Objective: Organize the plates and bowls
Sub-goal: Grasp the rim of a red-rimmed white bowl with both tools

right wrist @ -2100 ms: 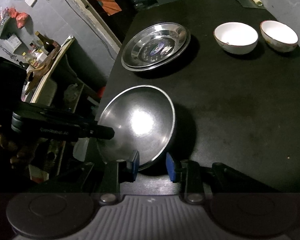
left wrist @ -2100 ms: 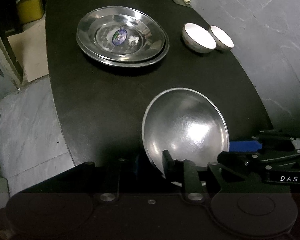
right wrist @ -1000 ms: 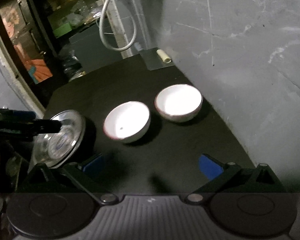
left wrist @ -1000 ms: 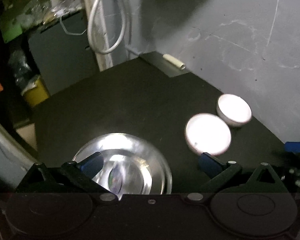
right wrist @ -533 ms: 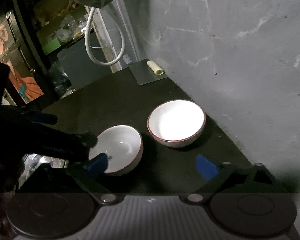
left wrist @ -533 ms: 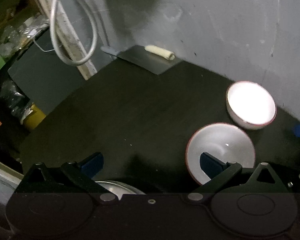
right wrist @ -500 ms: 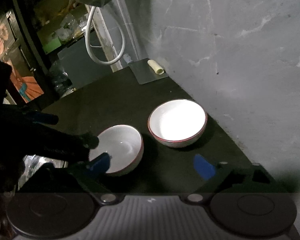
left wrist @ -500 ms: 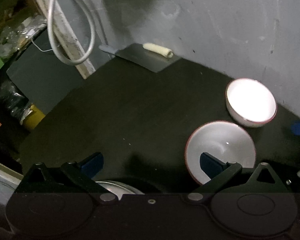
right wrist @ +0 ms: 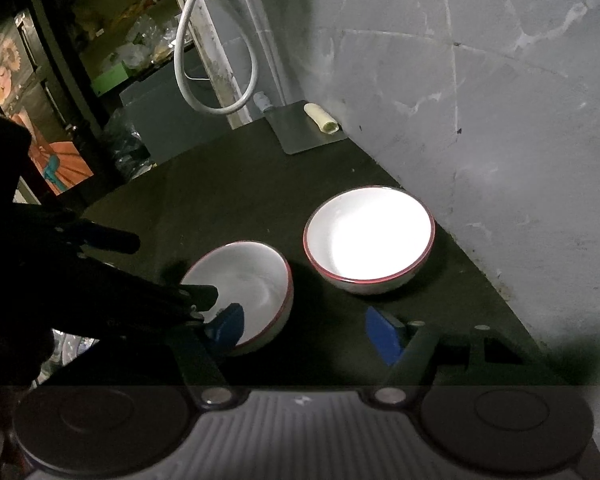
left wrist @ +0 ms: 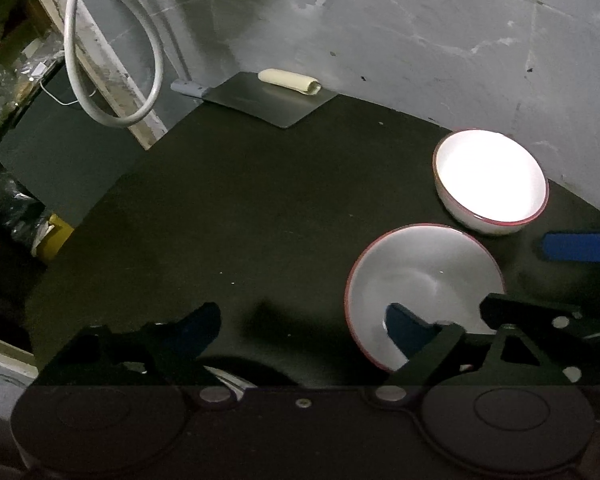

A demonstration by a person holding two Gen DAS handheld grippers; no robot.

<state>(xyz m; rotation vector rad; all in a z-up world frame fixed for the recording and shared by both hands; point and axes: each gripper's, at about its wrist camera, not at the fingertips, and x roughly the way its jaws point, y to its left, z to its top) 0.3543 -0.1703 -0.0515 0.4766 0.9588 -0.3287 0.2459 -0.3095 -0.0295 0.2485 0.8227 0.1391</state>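
In the left wrist view, the left gripper point(left wrist: 302, 330), jaws wide but just closing, has one blue finger inside the nearer white red-rimmed ceramic bowl point(left wrist: 424, 280) on the black table point(left wrist: 240, 200), gripping nothing. In the right wrist view, the right gripper point(right wrist: 304, 330), also closing, straddles that bowl's point(right wrist: 248, 276) rim without pinching; the matching farther bowl point(right wrist: 370, 236) sits just beyond it.

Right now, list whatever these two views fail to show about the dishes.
- Stacked steel plates: left wrist view, only a sliver shows behind the left hand-held gripper.
- Nearer red-rimmed white bowl: right wrist view, near rim hidden by the left hand-held gripper.
- Farther red-rimmed white bowl: inside glare-washed, both views.
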